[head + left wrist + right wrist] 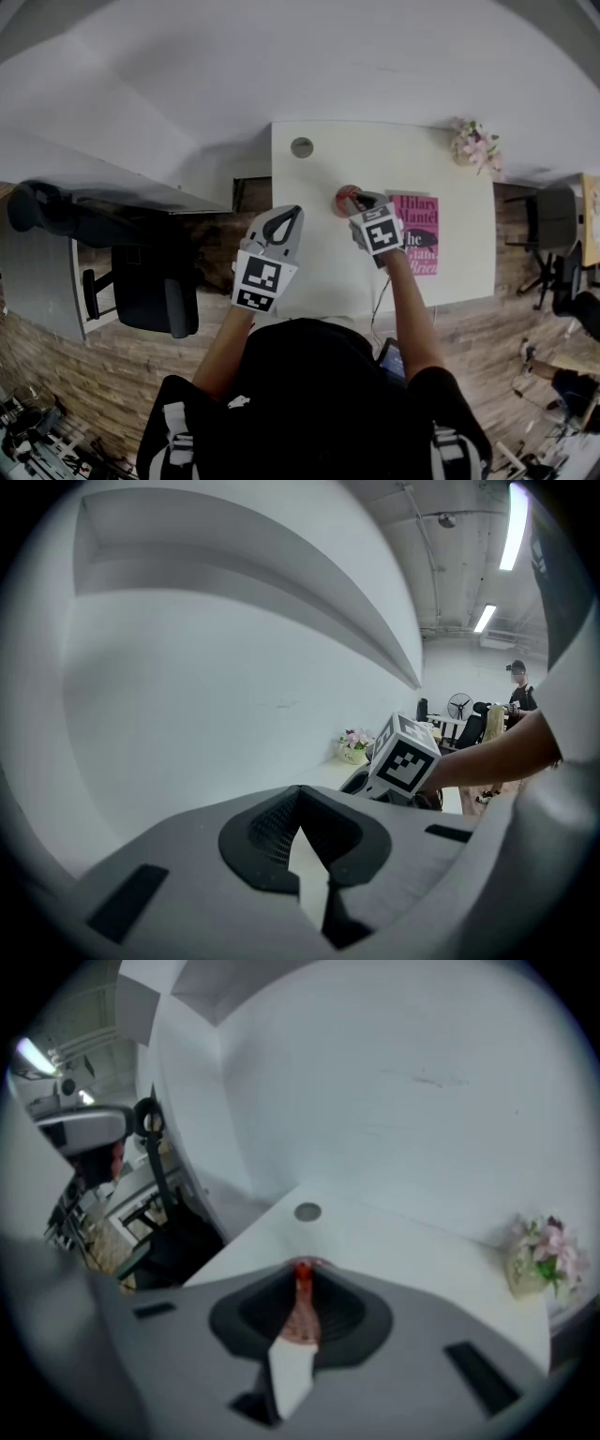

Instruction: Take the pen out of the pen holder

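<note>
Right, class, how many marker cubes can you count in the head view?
2. One on the left gripper, over the left edge of the desk; one on the right gripper, at the red pen holder.

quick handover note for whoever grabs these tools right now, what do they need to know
Left tool: jaws together, empty, held over the left part of the white desk, idle.
Right tool: at the red pen holder, jaws closed in on a red pen. How firm the grip is cannot be judged.
Pen holder stands mid-desk, just left of the pink book.
Done: reach to the holder, jaws on the pen.
Left: lift the pen straight up and clear of the holder. It looks still inside.
</note>
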`<state>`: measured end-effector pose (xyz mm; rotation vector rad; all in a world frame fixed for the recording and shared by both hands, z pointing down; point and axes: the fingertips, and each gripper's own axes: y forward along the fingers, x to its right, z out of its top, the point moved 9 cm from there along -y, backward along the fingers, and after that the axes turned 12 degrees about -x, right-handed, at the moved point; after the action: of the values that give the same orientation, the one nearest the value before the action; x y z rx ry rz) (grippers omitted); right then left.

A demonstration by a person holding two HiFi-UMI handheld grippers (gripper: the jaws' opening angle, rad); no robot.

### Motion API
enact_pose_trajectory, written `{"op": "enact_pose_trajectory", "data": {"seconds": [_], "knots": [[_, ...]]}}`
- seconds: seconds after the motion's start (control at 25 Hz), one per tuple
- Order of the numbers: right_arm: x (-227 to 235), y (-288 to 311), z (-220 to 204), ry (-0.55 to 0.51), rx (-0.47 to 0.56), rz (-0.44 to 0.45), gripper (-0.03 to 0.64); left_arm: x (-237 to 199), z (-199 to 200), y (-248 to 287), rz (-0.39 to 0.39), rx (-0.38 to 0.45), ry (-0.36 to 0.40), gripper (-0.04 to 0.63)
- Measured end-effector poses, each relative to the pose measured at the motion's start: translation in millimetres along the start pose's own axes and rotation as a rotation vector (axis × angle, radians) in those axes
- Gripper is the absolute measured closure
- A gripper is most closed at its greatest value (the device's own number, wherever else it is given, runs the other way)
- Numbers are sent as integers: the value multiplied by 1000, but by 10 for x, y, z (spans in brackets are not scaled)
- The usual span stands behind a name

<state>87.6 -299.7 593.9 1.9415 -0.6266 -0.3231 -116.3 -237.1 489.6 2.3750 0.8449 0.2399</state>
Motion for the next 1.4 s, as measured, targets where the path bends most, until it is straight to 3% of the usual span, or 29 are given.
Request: {"op": "enact_pose_trajectory", "data": {"seconds": [0.44,1.24,1.4], "knots": [[-54,-388,89,-9,94,-33,545,-11,147,-144,26,44,32,579],[-299,-1540,413,-27,417,-104,545,-30,537,-582,114,177,115,580],[-354,-1752,456,-31,487,-133,545,-38,578,-695,111,213,91,578]]}}
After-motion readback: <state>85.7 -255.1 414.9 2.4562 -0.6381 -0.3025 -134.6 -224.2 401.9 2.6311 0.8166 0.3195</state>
